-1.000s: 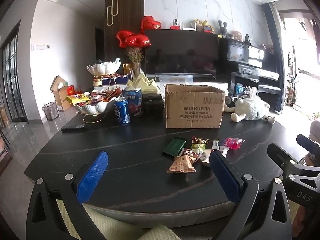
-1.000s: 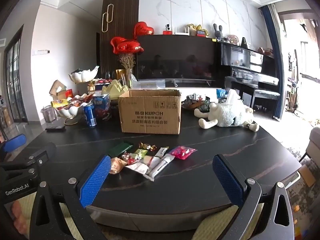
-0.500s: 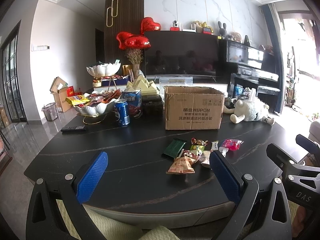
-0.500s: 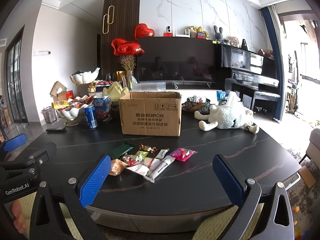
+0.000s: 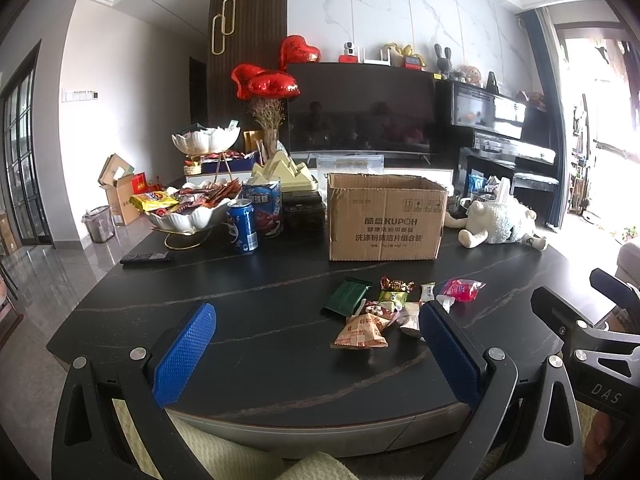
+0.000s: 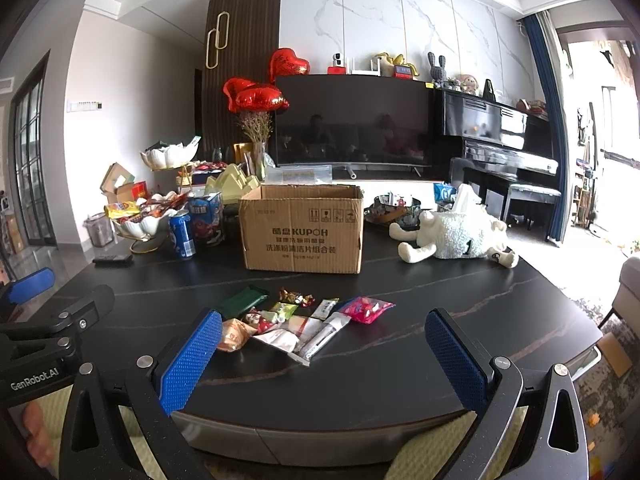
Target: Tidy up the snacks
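Left wrist view: my left fingers [image 5: 316, 350] spread wide, empty, above the near tabletop [image 5: 240, 320] edge. My right fingers [image 6: 324, 356] gape too, holding nothing. Snacks [image 6: 304, 320] lie just beyond them, near the box [image 6: 302, 228].

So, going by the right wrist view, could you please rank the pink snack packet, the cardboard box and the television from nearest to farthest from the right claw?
1. Pink snack packet: on the table just ahead of the open right claw.
2. Cardboard box: mid-table, behind the snacks.
3. Television: against the far wall, beyond the table.
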A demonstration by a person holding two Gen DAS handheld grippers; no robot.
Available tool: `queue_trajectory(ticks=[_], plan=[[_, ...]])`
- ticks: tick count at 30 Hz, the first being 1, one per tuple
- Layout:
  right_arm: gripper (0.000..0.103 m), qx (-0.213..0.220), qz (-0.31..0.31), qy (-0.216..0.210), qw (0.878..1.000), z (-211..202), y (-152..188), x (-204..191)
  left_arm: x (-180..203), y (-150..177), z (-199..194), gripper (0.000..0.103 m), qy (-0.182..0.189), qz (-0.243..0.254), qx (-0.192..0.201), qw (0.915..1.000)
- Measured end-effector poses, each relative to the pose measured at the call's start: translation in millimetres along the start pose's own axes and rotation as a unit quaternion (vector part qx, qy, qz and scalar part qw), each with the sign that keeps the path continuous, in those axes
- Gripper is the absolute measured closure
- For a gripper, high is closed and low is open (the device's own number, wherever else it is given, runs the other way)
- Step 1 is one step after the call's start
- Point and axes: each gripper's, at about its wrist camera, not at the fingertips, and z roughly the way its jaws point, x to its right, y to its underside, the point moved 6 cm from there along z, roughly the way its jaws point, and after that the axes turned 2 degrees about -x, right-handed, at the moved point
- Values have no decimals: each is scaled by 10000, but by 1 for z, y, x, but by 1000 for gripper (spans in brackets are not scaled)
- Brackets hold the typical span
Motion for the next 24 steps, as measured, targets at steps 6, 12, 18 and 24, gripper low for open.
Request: queue_trajectory(ticks=[6, 12, 18, 24], plan=[[0, 7, 5, 2, 10000, 0, 0, 0, 0, 0, 0, 0, 1, -1, -13, 10000], [0, 3, 4, 2, 10000, -1, 0, 0, 2, 0, 0, 0, 5, 5, -6, 10000], [0, 8, 5, 2, 10000, -1, 0, 0, 2, 0, 0, 0, 5, 3, -5, 10000], [0, 7, 5, 0, 10000, 0, 0, 0, 2, 1, 0, 0, 5, 0, -2, 10000]])
